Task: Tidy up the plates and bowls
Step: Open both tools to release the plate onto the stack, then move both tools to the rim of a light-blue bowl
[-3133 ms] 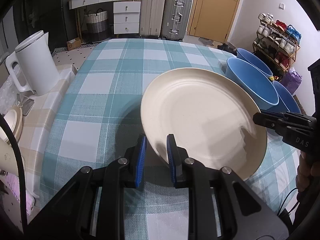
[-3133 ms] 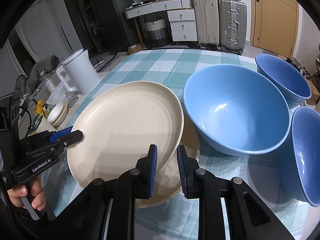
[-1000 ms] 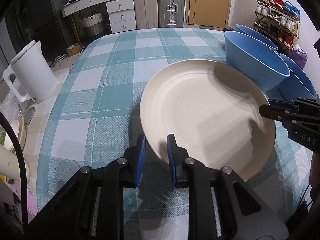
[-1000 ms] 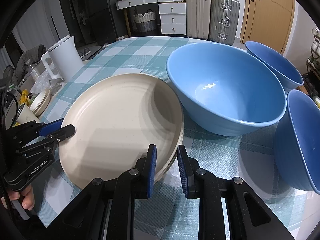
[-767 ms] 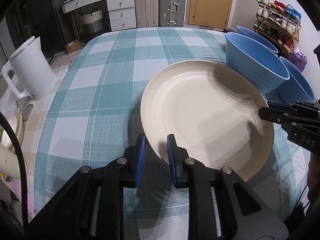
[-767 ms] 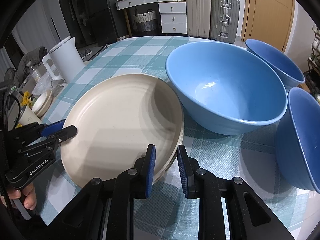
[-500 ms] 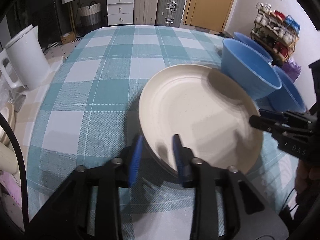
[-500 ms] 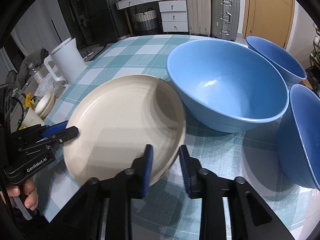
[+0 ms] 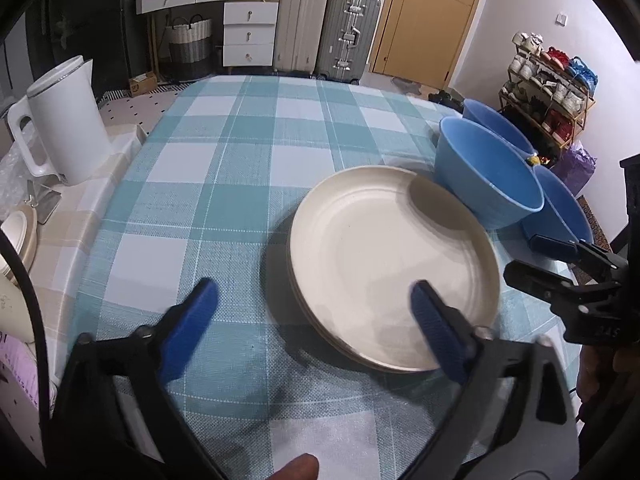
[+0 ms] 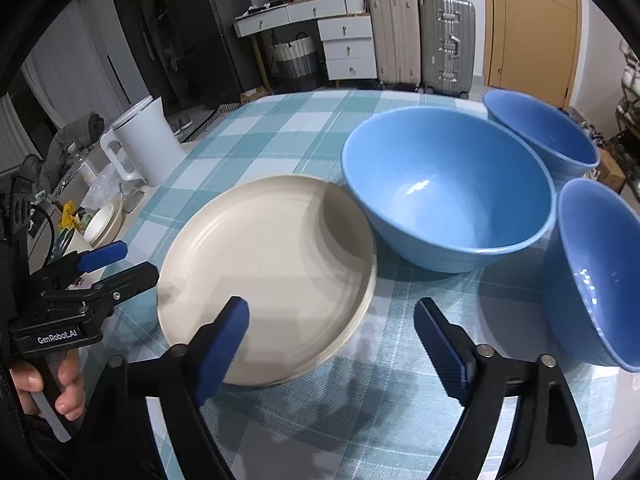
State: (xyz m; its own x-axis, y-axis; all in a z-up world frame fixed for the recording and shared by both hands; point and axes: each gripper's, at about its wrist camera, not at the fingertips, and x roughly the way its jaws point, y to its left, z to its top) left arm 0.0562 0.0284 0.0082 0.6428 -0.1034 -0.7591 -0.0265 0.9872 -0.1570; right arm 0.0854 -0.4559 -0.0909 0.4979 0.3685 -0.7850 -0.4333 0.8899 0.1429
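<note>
A stack of cream plates (image 9: 394,264) (image 10: 268,276) lies flat on the teal checked tablecloth. My left gripper (image 9: 316,320) is open and empty, its blue pads wide apart just short of the stack's near rim. My right gripper (image 10: 332,336) is open and empty, pulled back from the stack's right rim. A large blue bowl (image 10: 448,196) (image 9: 484,172) stands right of the plates. Two smaller blue bowls (image 10: 540,136) (image 10: 596,272) stand behind it and to its right.
A white kettle (image 9: 64,128) (image 10: 144,144) stands on a beige side surface left of the table, with a small cream dish (image 10: 102,222) near it. Suitcases (image 9: 324,40), drawers and a shoe rack (image 9: 548,80) stand beyond the table's far edge.
Both grippers held the top cream plate by its rim, lowered it onto the stack, then opened wide and pulled back. The plate now rests flat.
</note>
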